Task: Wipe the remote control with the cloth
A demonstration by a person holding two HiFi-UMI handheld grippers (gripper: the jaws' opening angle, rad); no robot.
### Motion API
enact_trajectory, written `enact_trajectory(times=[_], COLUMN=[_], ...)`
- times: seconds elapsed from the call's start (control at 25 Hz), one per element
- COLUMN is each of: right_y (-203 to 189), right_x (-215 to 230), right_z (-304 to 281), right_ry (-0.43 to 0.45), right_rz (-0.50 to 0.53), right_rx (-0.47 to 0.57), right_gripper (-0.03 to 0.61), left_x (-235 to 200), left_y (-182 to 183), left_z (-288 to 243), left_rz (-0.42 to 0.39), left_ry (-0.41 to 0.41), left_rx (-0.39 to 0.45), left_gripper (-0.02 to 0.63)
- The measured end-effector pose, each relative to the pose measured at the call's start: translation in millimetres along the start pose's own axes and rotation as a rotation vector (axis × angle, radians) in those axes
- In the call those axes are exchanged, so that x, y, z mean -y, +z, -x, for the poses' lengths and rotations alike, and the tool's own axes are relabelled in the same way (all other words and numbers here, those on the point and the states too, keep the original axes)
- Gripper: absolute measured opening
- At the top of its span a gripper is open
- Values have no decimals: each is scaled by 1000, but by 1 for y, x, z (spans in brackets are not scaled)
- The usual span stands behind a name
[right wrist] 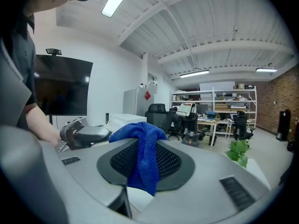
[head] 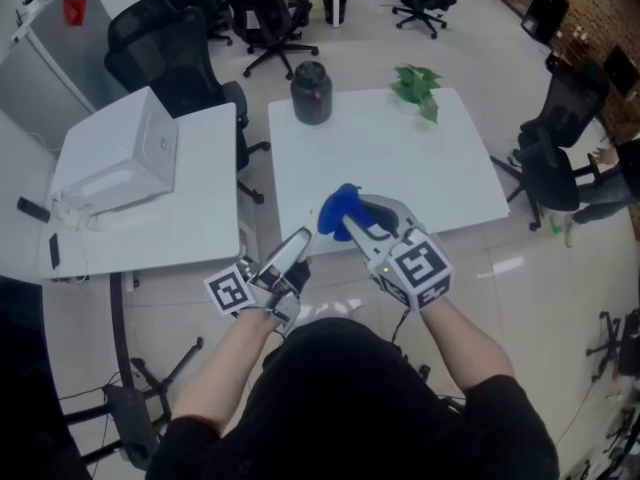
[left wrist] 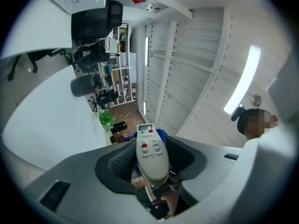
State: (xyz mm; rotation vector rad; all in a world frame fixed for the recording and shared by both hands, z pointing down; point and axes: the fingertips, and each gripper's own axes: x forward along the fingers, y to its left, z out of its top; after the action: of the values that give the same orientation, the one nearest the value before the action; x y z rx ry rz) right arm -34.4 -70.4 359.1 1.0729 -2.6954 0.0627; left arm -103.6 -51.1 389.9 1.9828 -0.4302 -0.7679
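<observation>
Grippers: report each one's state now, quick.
Left gripper: closed, holding the remote.
Right gripper: closed, holding the cloth.

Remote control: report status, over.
Left gripper shut on remote control, right gripper shut on blue cloth. Cloth near remote's far end, contact unclear. Nothing between them.

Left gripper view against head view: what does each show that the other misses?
Only the left gripper view shows the remote control face-on, with small display and red and green buttons, plus a ceiling light strip. Only the head view shows the marker cubes, the person's forearms and the right tongs clamped on the blue cloth. Both show the remote held in the left tongs, some of the cloth, the green plant and the white table.
</observation>
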Motion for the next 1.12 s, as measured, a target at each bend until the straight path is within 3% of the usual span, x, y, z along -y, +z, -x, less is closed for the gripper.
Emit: enact_trajectory(times=[0.12,0.32,0.44,0.64,0.88,1.12], right_y=[-15,-59,-82,-107,-132,-147], right_x=[9,18,21,26,43,59], right_z=[12,28,34,44,51,52], right_ry=[-47,-102,-106,-114,-83,-65], right_rz=[-20,-65,-63,-98,-97,-102], right_rx=[-20,-120,-159,-235,-287,-321], right_gripper=[101,101,101,101,101,101], left_x=[-27,-109,-158,-235,-304,-332], left_y=[4,-7,-13,-30,-41,-49], left_z=[2,9,10,10,12,17], left_rz=[-190,-668,-834,-926,-887,-887], left_ry=[156,553,723,908,1077,1182], left_rx=[-27,-246,-334,-428,-453,-482], left_gripper=[201,201,201,201,201,202])
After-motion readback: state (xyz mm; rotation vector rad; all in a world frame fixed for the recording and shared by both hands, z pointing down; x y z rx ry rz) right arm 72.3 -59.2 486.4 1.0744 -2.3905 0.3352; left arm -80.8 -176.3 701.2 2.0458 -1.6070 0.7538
